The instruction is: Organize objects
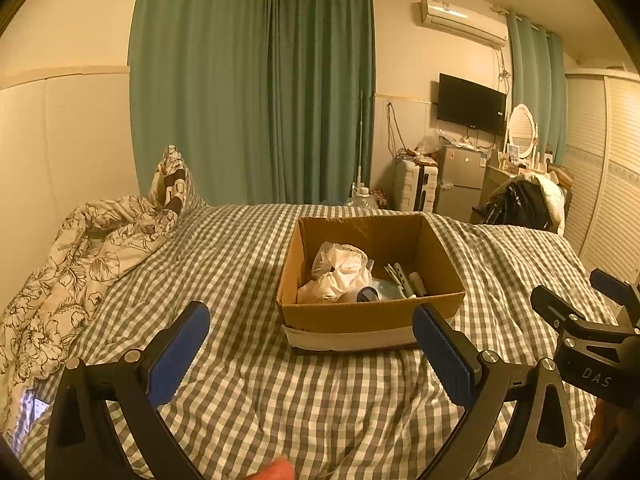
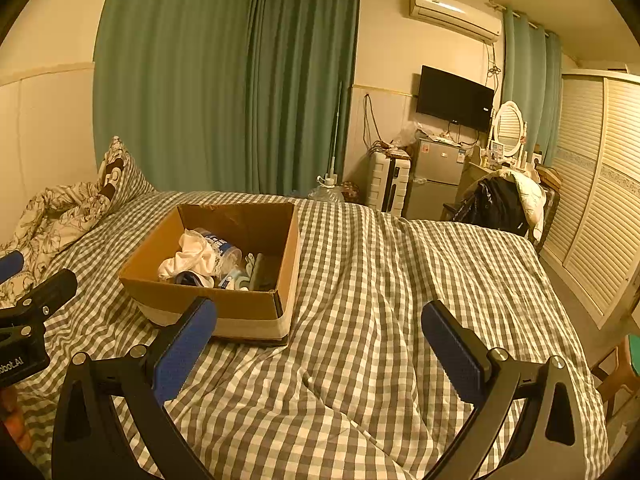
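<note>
An open cardboard box (image 1: 360, 314) stands on the checked bed sheet (image 1: 240, 272). Inside it lie a crumpled white cloth (image 1: 340, 272), a dark blue item (image 1: 367, 294) and some pale clips or sticks (image 1: 404, 280). The box (image 2: 224, 304) also shows in the right wrist view, with the white cloth (image 2: 192, 258) and a clear container (image 2: 224, 246) in it. My left gripper (image 1: 312, 348) is open and empty, just in front of the box. My right gripper (image 2: 320, 344) is open and empty over bare sheet, to the right of the box.
A floral duvet (image 1: 80, 264) and pillow (image 1: 172, 180) are bunched at the left of the bed. Green curtains (image 1: 256, 92) hang behind. A small fridge (image 1: 460, 180), suitcase (image 1: 416, 188), TV (image 1: 470, 104) and a chair with clothes (image 1: 524, 200) stand beyond the bed. A slatted wardrobe (image 2: 592, 208) lines the right.
</note>
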The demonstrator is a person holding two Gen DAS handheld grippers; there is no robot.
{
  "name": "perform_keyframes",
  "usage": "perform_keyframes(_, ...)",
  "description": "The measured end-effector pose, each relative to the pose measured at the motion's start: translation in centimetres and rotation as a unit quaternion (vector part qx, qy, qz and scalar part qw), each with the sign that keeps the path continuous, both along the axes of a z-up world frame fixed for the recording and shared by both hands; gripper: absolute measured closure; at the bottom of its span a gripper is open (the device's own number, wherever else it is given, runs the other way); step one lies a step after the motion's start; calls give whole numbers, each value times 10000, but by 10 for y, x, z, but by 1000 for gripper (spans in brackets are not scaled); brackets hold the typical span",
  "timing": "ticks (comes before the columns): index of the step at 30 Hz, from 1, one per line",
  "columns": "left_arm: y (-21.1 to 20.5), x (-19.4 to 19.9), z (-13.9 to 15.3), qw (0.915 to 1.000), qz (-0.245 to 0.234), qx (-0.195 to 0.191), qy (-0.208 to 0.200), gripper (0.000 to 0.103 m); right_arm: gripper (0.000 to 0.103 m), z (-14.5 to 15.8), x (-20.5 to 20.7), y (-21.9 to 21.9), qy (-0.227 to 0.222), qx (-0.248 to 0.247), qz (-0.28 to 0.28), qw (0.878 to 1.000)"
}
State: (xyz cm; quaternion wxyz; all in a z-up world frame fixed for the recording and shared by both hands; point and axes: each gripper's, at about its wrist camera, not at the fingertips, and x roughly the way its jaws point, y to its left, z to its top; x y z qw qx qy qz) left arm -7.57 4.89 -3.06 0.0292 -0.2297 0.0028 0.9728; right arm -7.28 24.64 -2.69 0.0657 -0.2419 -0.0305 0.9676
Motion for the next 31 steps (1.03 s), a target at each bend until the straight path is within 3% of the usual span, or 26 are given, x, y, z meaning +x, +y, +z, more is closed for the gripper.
perform_keyframes(31,0,1,-1,10000,7,-56,28,0,0,-3,-1,0,-53,7,18,10000)
